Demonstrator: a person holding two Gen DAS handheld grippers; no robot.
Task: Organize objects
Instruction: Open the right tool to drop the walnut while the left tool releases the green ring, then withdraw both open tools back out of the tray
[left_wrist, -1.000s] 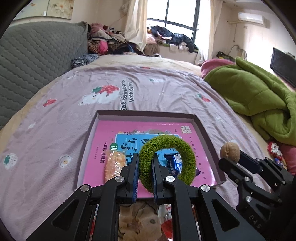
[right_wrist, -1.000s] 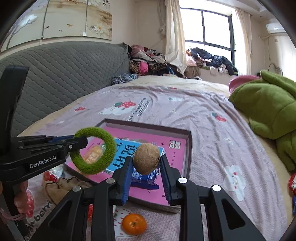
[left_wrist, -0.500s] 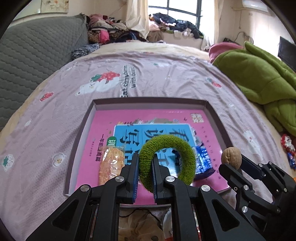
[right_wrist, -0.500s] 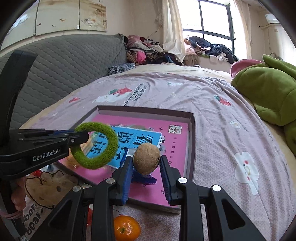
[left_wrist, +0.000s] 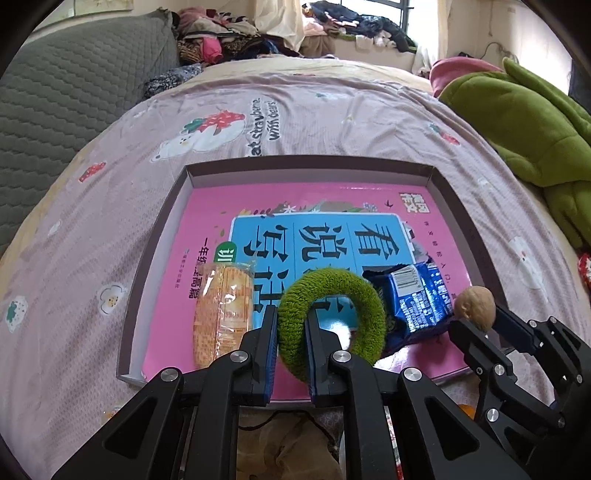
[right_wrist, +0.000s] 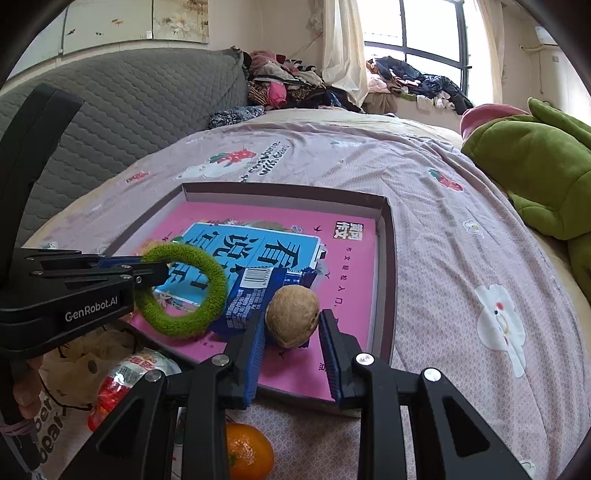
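Observation:
A shallow cardboard box (left_wrist: 177, 206) (right_wrist: 388, 236) lies on the bed with a pink book (left_wrist: 207, 229) (right_wrist: 354, 258) inside. On the book lie an orange snack pack (left_wrist: 223, 314) and a blue snack packet (left_wrist: 417, 295) (right_wrist: 251, 295). My left gripper (left_wrist: 291, 325) (right_wrist: 147, 271) is shut on a fuzzy green ring (left_wrist: 365, 306) (right_wrist: 210, 295), held just above the book's near edge. My right gripper (right_wrist: 291, 328) (left_wrist: 476, 317) holds a walnut (right_wrist: 293, 315) (left_wrist: 474, 304) over the box's near right corner; a gap shows beside its right finger (right_wrist: 330, 343).
An orange (right_wrist: 247, 452), a red-and-clear wrapped snack (right_wrist: 122, 380) and a beige pouch (left_wrist: 291, 450) lie on the bed in front of the box. A green blanket (left_wrist: 524, 122) (right_wrist: 535, 173) is heaped at the right. A grey quilted headboard (right_wrist: 122, 110) stands at the left.
Both grippers have moved forward and down over the box. The right gripper's fingers have spread slightly around the walnut. The ring stays pinched.

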